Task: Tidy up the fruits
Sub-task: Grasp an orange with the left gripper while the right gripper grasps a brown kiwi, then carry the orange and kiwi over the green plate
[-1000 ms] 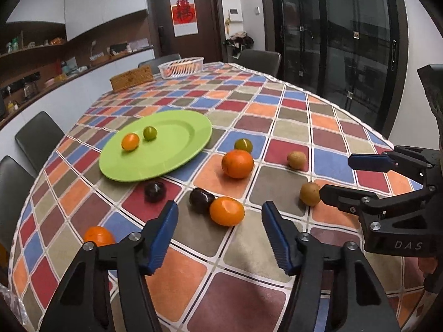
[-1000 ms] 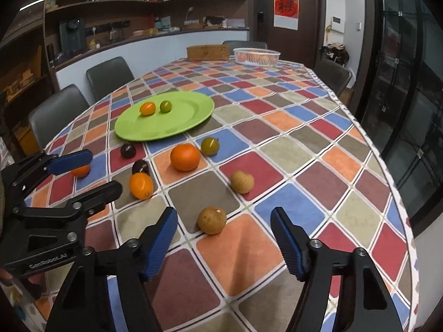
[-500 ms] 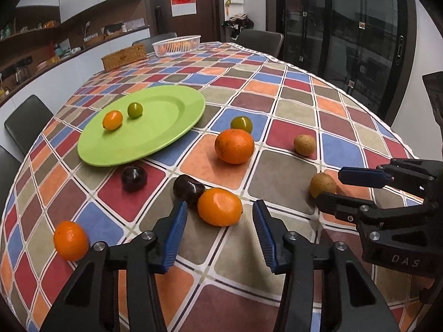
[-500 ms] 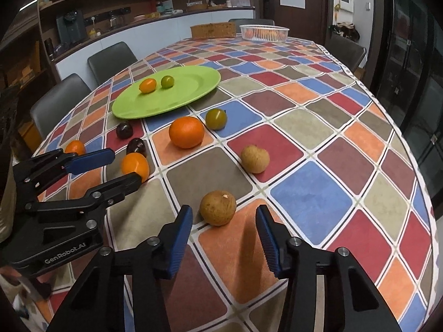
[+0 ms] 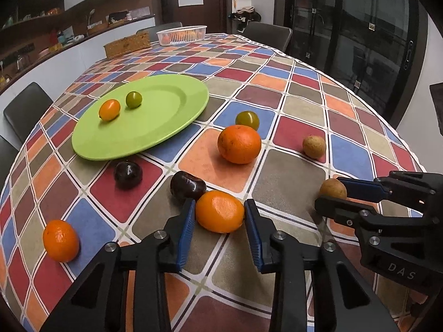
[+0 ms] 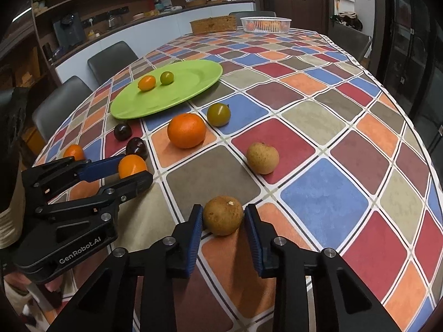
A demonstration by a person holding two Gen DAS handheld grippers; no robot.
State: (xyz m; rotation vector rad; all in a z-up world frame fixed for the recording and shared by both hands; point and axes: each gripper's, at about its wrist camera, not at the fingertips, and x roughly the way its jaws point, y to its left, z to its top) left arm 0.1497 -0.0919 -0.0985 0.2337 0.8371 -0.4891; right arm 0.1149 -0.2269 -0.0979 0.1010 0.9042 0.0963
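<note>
Quick count from my end: one green plate [image 5: 171, 127] with two small fruits on it, one orange [image 5: 109, 109], one green [image 5: 134, 99]. Loose on the table [image 6: 324, 193] I've got three orange citrus [image 5: 239, 144], two dark plums [image 5: 128, 174], two brown round fruits [image 6: 223, 215] and one olive-green fruit [image 6: 218, 114]. Two baskets [image 6: 265, 25] at the far end, one white, one wicker.

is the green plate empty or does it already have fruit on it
Not empty. The green plate holds two small fruits side by side: an orange one and a green one. The rest lie on the tablecloth.
</note>
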